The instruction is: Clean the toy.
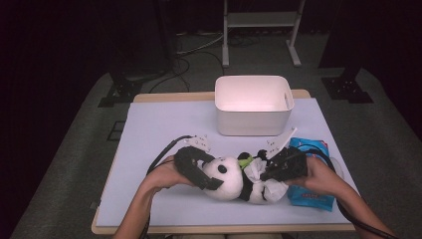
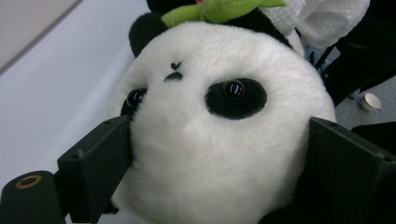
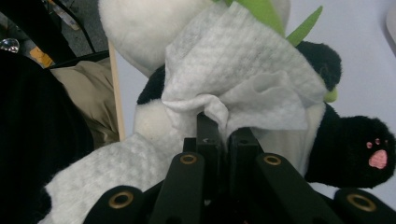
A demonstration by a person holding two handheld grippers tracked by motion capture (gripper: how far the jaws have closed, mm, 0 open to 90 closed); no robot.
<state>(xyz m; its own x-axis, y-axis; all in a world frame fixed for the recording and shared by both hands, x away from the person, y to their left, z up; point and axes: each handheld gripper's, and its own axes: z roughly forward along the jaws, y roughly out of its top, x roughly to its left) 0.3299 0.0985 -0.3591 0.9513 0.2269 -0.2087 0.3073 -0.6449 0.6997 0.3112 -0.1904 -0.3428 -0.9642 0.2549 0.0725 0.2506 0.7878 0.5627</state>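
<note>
Here the left gripper (image 1: 199, 169) straddles the panda (image 1: 230, 178) head, jaws wide, pads touching the fur on either side. The right gripper (image 1: 278, 167) pinches a white wipe (image 3: 243, 74) draped over the panda's body at the table's (image 1: 159, 129) near middle. Risk: a loose head hold lets the toy roll under wiping pressure; the wipe may slip free. Beyond stands a white bin (image 1: 253, 104).

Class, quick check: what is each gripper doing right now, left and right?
Left gripper: jaws wide, one on each side of the panda's head, touching its fur; a firm grip cannot be told.
Right gripper: shut on the white wipe draped over the panda.
</note>
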